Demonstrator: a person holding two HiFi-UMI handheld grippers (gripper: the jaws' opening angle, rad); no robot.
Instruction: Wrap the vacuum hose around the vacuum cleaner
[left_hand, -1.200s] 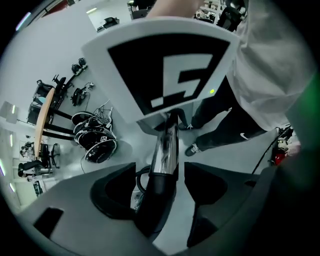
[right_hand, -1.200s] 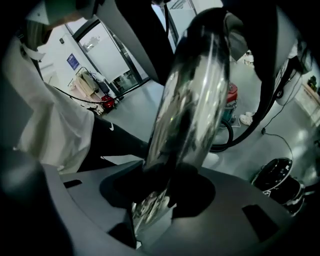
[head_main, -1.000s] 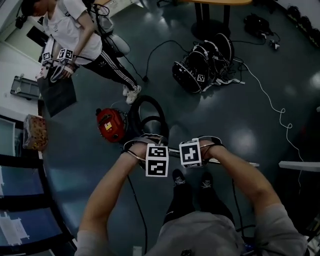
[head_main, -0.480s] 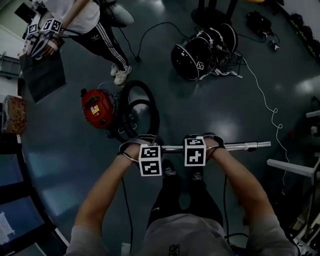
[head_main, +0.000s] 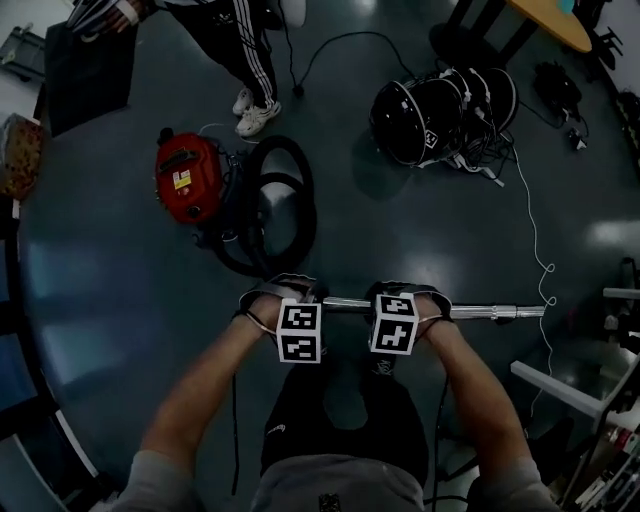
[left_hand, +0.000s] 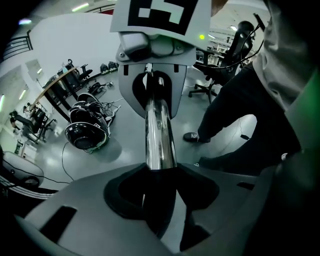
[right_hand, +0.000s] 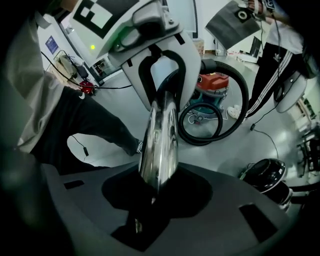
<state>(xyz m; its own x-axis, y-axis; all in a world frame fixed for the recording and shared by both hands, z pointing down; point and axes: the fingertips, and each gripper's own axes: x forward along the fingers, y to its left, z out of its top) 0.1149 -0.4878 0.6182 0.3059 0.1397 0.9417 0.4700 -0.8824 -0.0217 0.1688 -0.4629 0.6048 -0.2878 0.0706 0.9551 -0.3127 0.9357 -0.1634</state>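
Currently a person stands on a dim grey floor, holding the vacuum's metal tube (head_main: 470, 310) level across the lower middle of the head view. The left tongs (head_main: 300, 300) are clamped on the tube near its left end, and the right tongs (head_main: 395, 303) are clamped on it just beside them. Each gripper view shows the shiny tube running between closed jaws.

The red vacuum cleaner (head_main: 188, 178) sits on the floor at upper left. The black hose (head_main: 308, 200) lies in a loose loop at its right side rather than round its body.

The step in hand looks like lifting the tube end so the hose can be gathered. The next move would call for carrying the tube toward and around the cleaner without kinking the hose.

Where hose joins tube is hidden under the left hand. The pads sit in deep shadow. A second person is cut off at the top edge.
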